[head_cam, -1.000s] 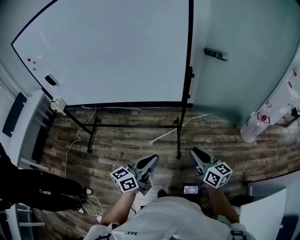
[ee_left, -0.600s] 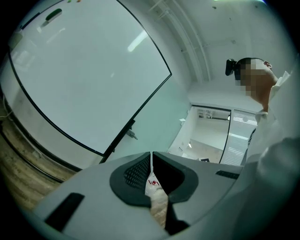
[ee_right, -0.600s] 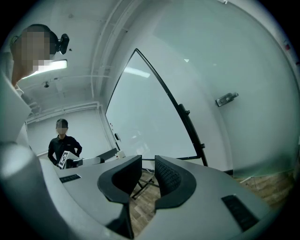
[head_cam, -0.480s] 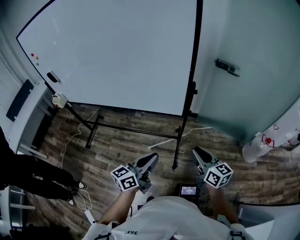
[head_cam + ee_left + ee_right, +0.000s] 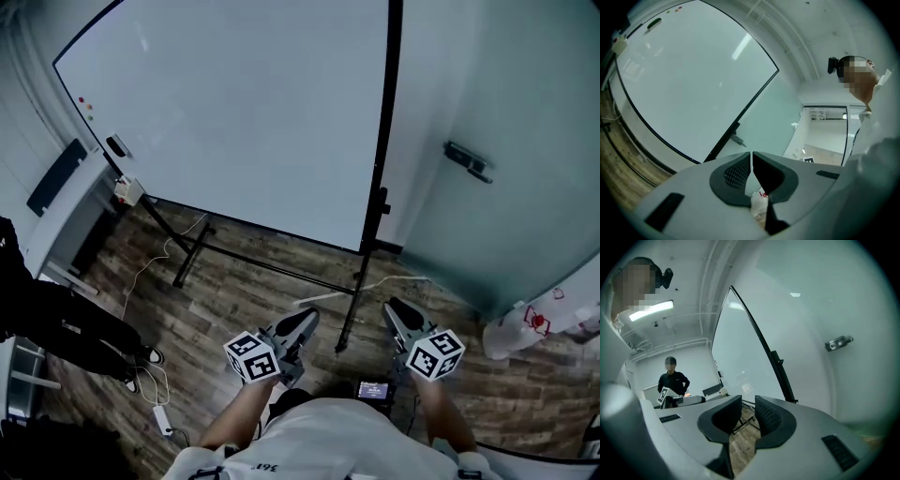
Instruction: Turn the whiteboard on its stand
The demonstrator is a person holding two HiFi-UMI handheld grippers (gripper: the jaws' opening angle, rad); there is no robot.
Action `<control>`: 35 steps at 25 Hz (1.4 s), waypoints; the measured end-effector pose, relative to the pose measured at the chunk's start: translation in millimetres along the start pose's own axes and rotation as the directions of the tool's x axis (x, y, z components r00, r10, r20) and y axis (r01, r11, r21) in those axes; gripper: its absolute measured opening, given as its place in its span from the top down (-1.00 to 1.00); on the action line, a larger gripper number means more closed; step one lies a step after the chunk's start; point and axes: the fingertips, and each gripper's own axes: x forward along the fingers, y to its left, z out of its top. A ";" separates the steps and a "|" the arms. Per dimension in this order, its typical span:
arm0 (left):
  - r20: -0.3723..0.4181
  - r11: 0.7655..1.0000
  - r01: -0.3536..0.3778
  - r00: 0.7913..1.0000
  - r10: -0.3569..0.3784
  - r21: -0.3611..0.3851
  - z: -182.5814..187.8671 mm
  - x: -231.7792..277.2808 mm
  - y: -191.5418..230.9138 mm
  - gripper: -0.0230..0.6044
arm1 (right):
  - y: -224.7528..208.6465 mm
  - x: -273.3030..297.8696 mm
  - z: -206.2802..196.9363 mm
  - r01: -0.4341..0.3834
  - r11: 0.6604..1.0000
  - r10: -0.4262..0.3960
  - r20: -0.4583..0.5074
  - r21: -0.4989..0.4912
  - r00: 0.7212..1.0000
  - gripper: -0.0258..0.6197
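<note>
The whiteboard [image 5: 234, 112] fills the upper left and centre of the head view, with its white face toward the person. It is carried upright on a black stand [image 5: 272, 267] whose crossbar and feet rest on the wooden floor [image 5: 234, 309]. The right upright [image 5: 382, 141] runs down the board's right edge and bears a small black fitting [image 5: 380, 202] near the lower corner, probably the clamp or pivot. An eraser [image 5: 116, 147] and a few coloured magnets [image 5: 86, 105] sit at the board's far left edge. Both grippers are at the bottom of the frame, well apart from the board, so the step in hand is judged to be the approach, with no contact made. The left gripper [image 5: 305, 321] points toward the stand's base. Its jaws are pressed together at the tips with nothing between them [image 5: 751, 157]. The right gripper [image 5: 394, 307] is held just right of the upright, with its jaws slightly spread and empty, so that floor shows through the gap [image 5: 747, 405]. To do the step well, spread the left gripper before contact. Pinch the black frame, not the writing face, with one gripper low and one higher on the near edge, and rotate evenly so the feet do not skid. Keep clear of the glass wall and its handle [image 5: 467, 161] at the right, the cable [image 5: 159, 258] trailing on the floor, and the bystander [image 5: 56, 328] at the left edge.
</note>
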 end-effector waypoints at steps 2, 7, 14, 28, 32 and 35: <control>0.000 1.000 -0.004 1.000 0.004 0.003 -0.2 4.4 2.4 0.91 | -3.2 4.4 3.4 -0.010 1.000 0.010 -0.003 -0.003 1.000 0.64; -0.003 1.000 -0.002 1.000 0.002 0.008 7.5 8.0 12.2 0.91 | -6.8 19.3 7.3 -0.014 1.000 0.014 -0.006 -0.007 1.000 0.63; -0.002 1.000 -0.011 1.000 0.011 0.027 35.5 6.5 51.8 0.91 | -6.7 60.7 15.8 0.013 1.000 -0.013 0.014 -0.011 1.000 0.59; -0.043 0.994 0.031 0.999 -0.027 0.102 72.3 31.4 109.3 0.76 | -30.1 125.3 46.9 0.111 0.993 -0.108 0.069 -0.042 0.992 0.47; -0.038 0.991 0.027 0.999 -0.022 0.128 76.4 44.9 107.4 0.70 | -50.0 125.0 68.0 0.128 0.989 -0.121 0.087 -0.080 0.989 0.41; -0.016 0.990 0.001 1.000 0.002 0.141 83.7 53.0 109.0 0.67 | -60.2 126.0 88.6 0.119 0.986 -0.107 0.103 -0.116 0.989 0.34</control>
